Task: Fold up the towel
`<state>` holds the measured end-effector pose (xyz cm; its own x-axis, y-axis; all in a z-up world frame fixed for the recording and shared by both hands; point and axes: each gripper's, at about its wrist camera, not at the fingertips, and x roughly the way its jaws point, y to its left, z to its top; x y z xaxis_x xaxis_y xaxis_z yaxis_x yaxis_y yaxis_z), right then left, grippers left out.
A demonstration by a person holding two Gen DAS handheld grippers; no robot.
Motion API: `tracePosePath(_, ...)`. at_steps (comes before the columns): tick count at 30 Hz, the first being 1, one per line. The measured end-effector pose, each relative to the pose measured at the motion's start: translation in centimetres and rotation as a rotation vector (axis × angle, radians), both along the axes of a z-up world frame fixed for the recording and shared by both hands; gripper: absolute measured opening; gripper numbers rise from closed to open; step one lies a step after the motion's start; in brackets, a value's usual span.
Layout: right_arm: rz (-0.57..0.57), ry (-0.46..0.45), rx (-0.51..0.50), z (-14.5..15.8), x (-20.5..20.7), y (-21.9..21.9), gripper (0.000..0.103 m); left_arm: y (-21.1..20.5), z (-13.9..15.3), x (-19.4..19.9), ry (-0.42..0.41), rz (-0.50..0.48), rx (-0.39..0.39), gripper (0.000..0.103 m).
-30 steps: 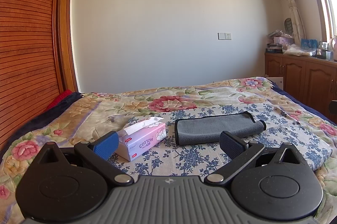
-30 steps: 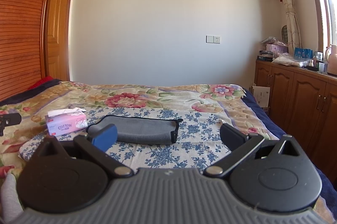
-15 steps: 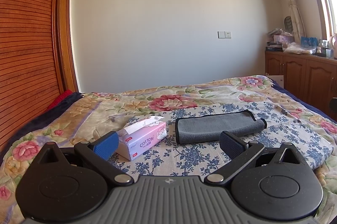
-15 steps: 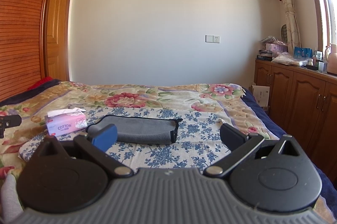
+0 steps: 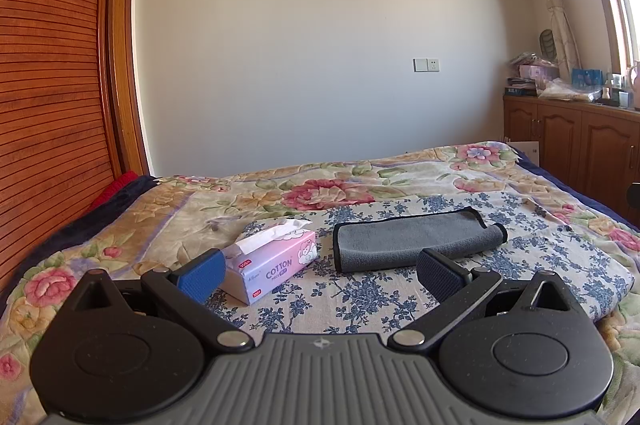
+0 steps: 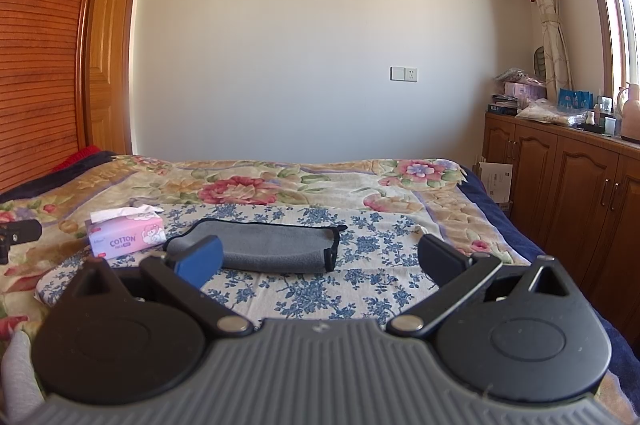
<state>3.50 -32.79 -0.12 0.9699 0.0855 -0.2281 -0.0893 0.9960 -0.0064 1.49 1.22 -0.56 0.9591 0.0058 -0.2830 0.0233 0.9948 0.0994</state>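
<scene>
1. Left gripper [image 5: 320,267] and right gripper [image 6: 320,257] are both held spread wide with nothing between the fingers; each is kept above the bed, short of the towel.
2. The towel [image 5: 416,239] is found on the blue-flowered sheet [image 5: 360,297], lying as a long grey band with a dark bound hem; its right end is rolled over.
3. Handling is judged as follows: soft, light, limp cloth with a napped surface that should not slip between the pads. No stiffness is to be expected, so any lifted part will sag.
4. Hold is best taken at the bound hem near the two end corners, one per gripper, where the edge is thickest. How many layers are already stacked cannot be told from these views; it appears doubled.
5. The tissue box [image 5: 272,265] stands just beside the towel's left end, apart from it. Care is advised on that side.
6. Open sheet is available in front of the towel and to its right.
7. The floral quilt [image 6: 280,181] extends beyond; the wooden cabinets [image 6: 560,177] stand well apart on the right.
</scene>
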Motion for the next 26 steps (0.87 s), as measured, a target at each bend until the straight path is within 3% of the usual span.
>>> tracePosePath(26, -0.011, 0.000, 0.010, 0.19, 0.13, 0.21, 0.103, -0.15, -0.12, -0.03, 0.002, -0.003, 0.002, 0.103)
